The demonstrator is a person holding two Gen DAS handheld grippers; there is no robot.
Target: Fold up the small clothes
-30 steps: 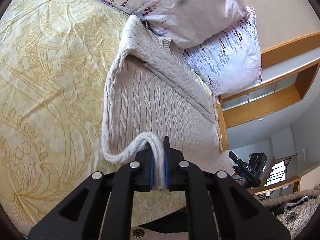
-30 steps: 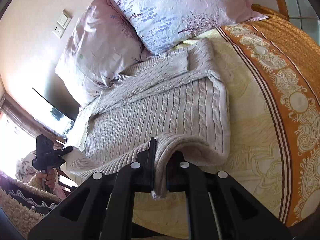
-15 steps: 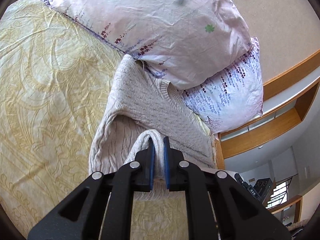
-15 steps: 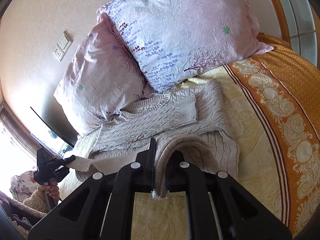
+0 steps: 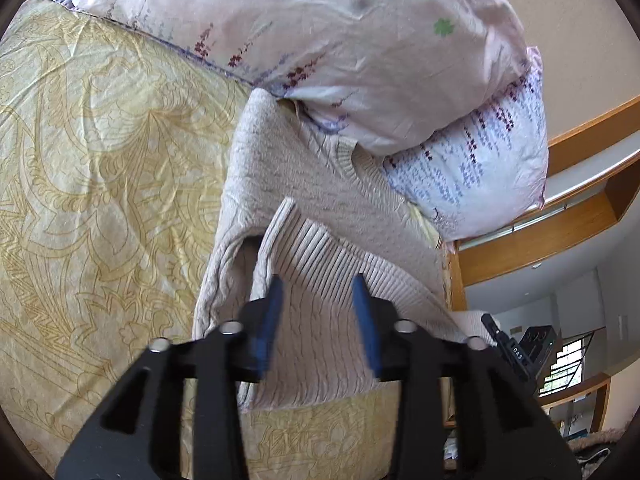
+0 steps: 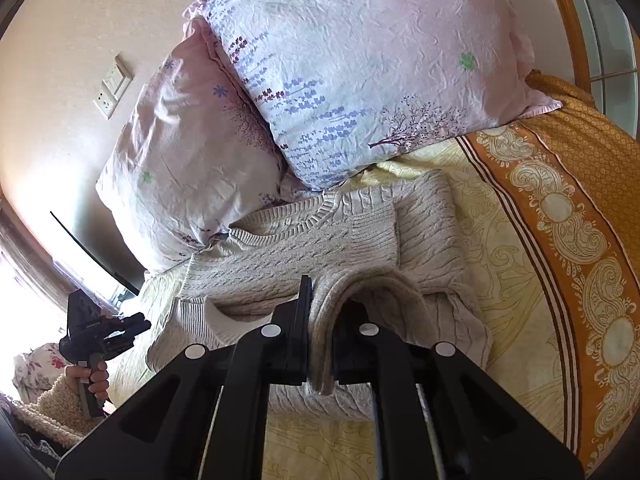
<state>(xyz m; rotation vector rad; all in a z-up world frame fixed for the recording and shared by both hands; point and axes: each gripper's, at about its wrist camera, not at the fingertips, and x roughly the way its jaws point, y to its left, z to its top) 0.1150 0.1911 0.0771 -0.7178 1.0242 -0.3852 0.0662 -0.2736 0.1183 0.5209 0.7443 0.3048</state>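
A beige cable-knit sweater (image 5: 288, 184) lies on the yellow patterned bedspread (image 5: 100, 168), its ribbed hem folded up over its body toward the collar. My left gripper (image 5: 318, 292) is open just above the folded hem (image 5: 316, 256), holding nothing. In the right wrist view the sweater (image 6: 304, 240) lies below the pillows. My right gripper (image 6: 320, 304) is shut on the sweater's hem edge (image 6: 360, 284), which arches up over its fingers. The left gripper (image 6: 100, 332) shows at the far left, held in a hand.
Two floral pillows (image 5: 360, 48) (image 6: 360, 60) lean against the wall right behind the sweater's collar. The bedspread's orange border (image 6: 568, 216) runs along the right. A wooden headboard ledge (image 5: 560, 208) and a wall switch (image 6: 114, 84) are in view.
Both grippers carried the hem up toward the collar, folding the sweater in half. My left gripper has opened and let the hem drop; the right one is still shut on it.
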